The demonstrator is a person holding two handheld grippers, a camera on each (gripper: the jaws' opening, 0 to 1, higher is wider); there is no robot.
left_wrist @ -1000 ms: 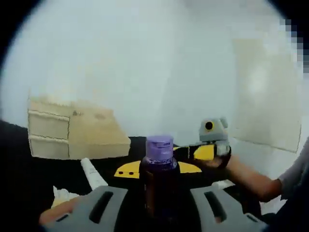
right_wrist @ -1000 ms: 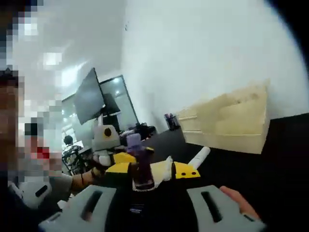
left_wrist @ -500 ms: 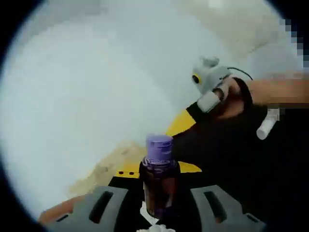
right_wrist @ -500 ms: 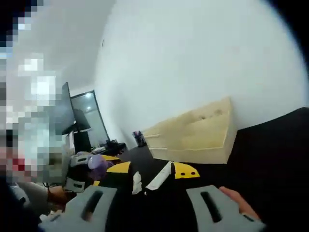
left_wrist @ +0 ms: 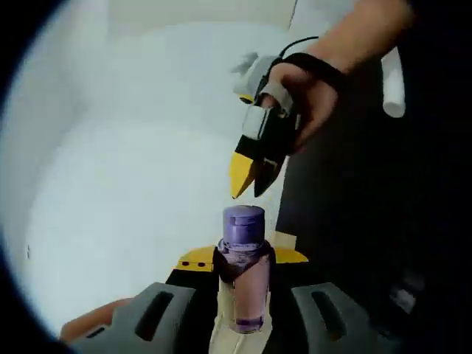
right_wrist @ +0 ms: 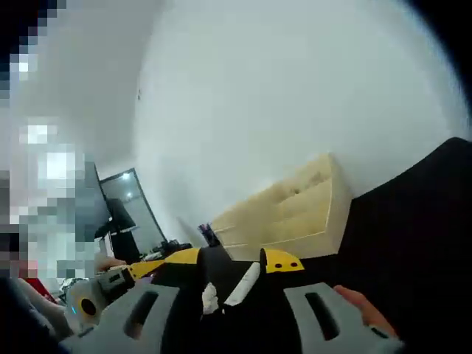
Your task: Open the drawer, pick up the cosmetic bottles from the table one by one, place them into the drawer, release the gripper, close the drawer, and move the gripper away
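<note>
A clear bottle with a purple cap (left_wrist: 243, 276) stands upright between my left gripper's jaws, and the left gripper (left_wrist: 243, 258) is shut on it. The person's hand (left_wrist: 306, 88) brings my right gripper (left_wrist: 251, 173) in from above, its yellow and black jaws pointing down just over the cap. In the right gripper view my right gripper (right_wrist: 232, 259) is open with nothing between its jaws. Beyond it the pale wooden drawer unit (right_wrist: 284, 214) sits on the black table (right_wrist: 413, 221) with its drawers closed. A white tube (right_wrist: 243, 284) lies on the table in front of the jaws.
The white tube (left_wrist: 393, 88) also lies on the black table (left_wrist: 369, 221) at the upper right of the left gripper view. A white wall (right_wrist: 295, 88) stands behind the drawer unit. The left gripper's body (right_wrist: 96, 291) shows low at the left. A small white scrap (right_wrist: 210, 296) lies beside the tube.
The left gripper view has rolled and tilted sharply, with the purple-capped bottle still in the jaws. My right gripper has come close above the bottle's cap. The right gripper view has swung slightly.
</note>
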